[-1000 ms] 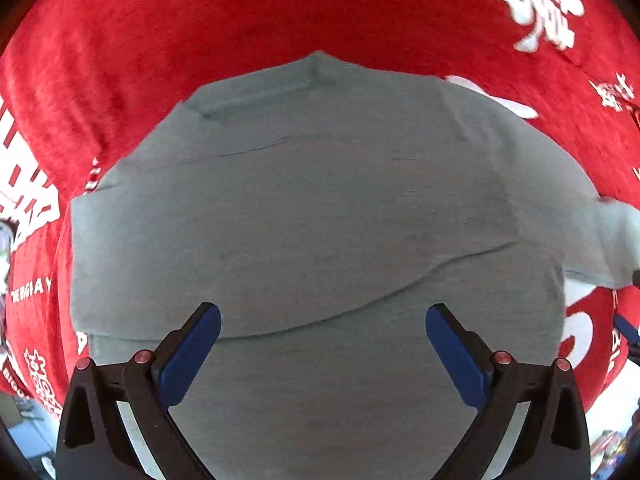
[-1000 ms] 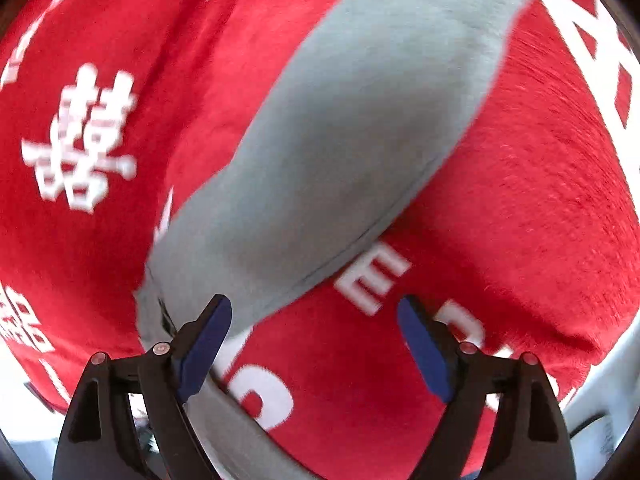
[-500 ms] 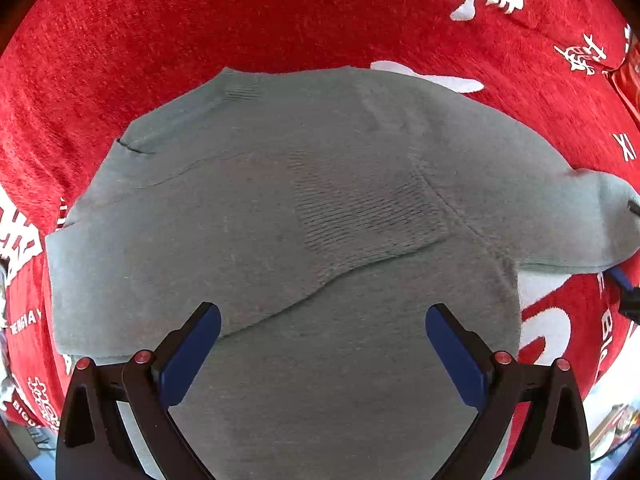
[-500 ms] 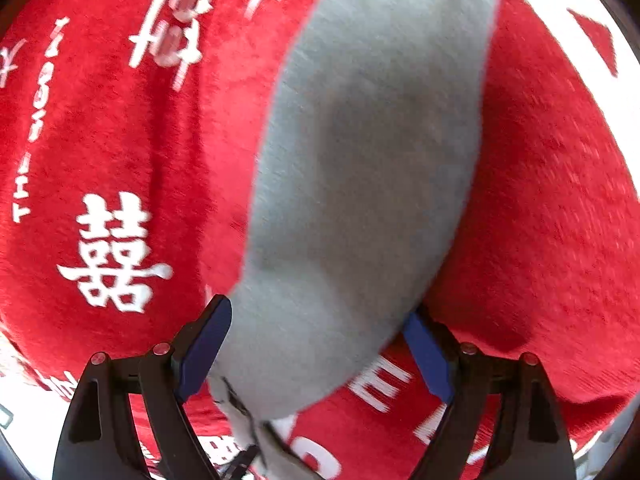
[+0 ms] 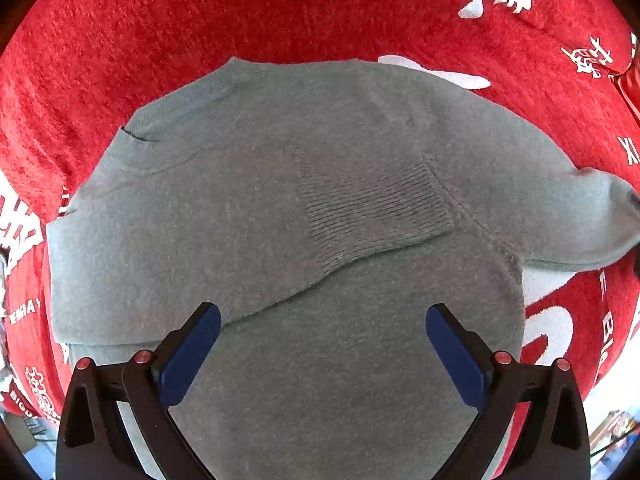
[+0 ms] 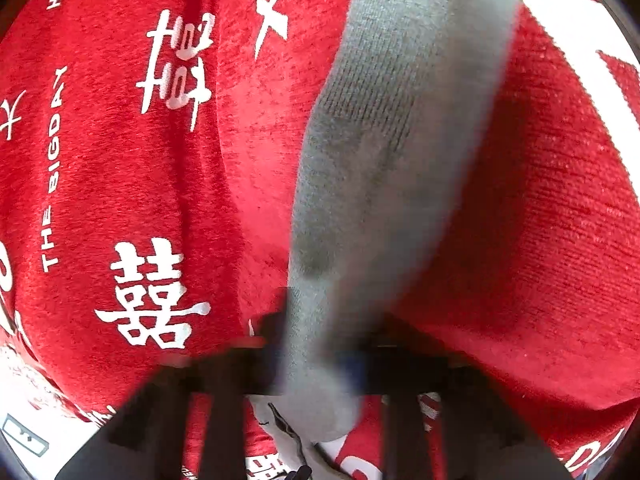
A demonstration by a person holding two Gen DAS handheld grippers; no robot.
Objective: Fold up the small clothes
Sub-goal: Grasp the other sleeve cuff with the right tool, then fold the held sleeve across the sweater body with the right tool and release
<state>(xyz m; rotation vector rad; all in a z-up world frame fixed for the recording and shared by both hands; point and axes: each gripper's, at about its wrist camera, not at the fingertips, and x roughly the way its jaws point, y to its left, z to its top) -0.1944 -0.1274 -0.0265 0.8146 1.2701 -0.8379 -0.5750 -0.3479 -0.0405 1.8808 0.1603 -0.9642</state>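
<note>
A grey sweater (image 5: 280, 208) lies flat on the red blanket (image 5: 200, 20), one sleeve (image 6: 384, 152) stretching straight away from the right gripper (image 6: 320, 356), whose jaws have just closed, apparently on its cuff. Left gripper (image 5: 322, 344) hangs spread above the body.

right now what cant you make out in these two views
- Right gripper, right wrist view: motion blur smears its fingers; the jaws have just been closing with the grey sweater's sleeve between them.
- Sweater hem, left wrist view: the bottom edge of the picture and the open left gripper cut it off.
- Sleeve cuff, left wrist view: runs out at the right edge.
- Red blanket: what lies under it stays hidden.
</note>
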